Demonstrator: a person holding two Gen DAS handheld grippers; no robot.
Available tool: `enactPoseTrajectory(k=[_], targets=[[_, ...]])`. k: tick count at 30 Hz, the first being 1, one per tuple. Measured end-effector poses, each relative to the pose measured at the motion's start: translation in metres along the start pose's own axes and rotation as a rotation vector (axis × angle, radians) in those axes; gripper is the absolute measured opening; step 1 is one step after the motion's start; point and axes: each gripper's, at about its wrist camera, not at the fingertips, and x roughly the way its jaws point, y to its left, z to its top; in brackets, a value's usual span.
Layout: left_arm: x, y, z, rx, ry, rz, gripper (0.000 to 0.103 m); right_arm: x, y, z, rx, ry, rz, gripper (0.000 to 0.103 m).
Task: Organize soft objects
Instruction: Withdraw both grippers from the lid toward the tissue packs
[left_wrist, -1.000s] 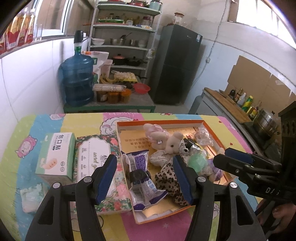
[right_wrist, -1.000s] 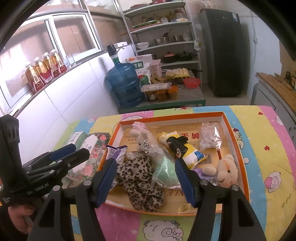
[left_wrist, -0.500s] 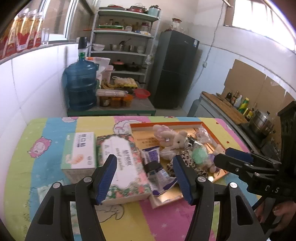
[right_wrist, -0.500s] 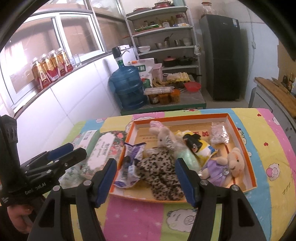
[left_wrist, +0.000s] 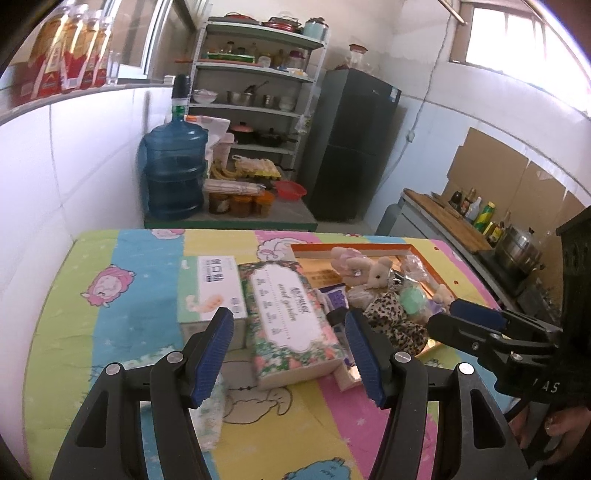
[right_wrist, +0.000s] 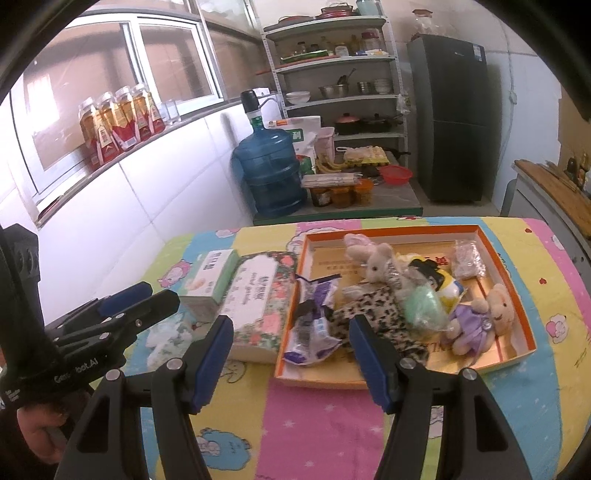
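The soft toys lie heaped in the orange tray (right_wrist: 517, 291) on the desk (right_wrist: 554, 373): a pink-eared rabbit (right_wrist: 373, 258) at the back, a leopard-print plush (right_wrist: 373, 314) in front of it, a pale green bundle (right_wrist: 423, 306) beside that, and a bear in a purple dress (right_wrist: 480, 321) at the right. Just left of the tray stands a floral tissue box (left_wrist: 291, 314), with a white and green box (left_wrist: 214, 288) beside it. The left gripper (left_wrist: 291, 354) and right gripper (right_wrist: 291, 354) hover above the desk's near edge, fingers spread wide and holding nothing.
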Motion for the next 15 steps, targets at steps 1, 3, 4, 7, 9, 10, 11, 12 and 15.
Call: enactPoseTrajectory(k=[1, 3, 4, 7, 9, 10, 11, 12, 15], targets=[[-0.002, 0.003, 0.000, -0.002, -0.002, 0.000, 0.065, 0.000, 0.004, -0.001, -0.003, 0.001, 0.001, 0.065], [-0.007, 0.012, 0.000, -0.007, -0.009, 0.003, 0.065, 0.002, 0.015, -0.002, -0.009, 0.002, 0.005, 0.065], [-0.010, 0.018, 0.000, -0.011, -0.012, 0.007, 0.065, 0.003, 0.019, -0.003, -0.012, 0.002, 0.007, 0.065], [-0.018, 0.037, -0.002, -0.022, -0.017, 0.020, 0.065, 0.007, 0.037, -0.007, -0.019, 0.009, 0.017, 0.065], [-0.023, 0.048, -0.004, -0.030, -0.019, 0.033, 0.065, 0.011, 0.046, -0.010, -0.023, 0.014, 0.025, 0.065], [-0.026, 0.055, -0.005, -0.034, -0.019, 0.040, 0.065, 0.014, 0.052, -0.011, -0.024, 0.017, 0.030, 0.065], [-0.027, 0.062, -0.006, -0.039, -0.019, 0.047, 0.065, 0.016, 0.057, -0.013, -0.025, 0.021, 0.034, 0.065], [-0.029, 0.069, -0.007, -0.044, -0.017, 0.056, 0.065, 0.019, 0.064, -0.014, -0.027, 0.025, 0.040, 0.065], [-0.035, 0.090, -0.010, -0.062, -0.014, 0.080, 0.065, 0.027, 0.080, -0.018, -0.031, 0.037, 0.059, 0.065]])
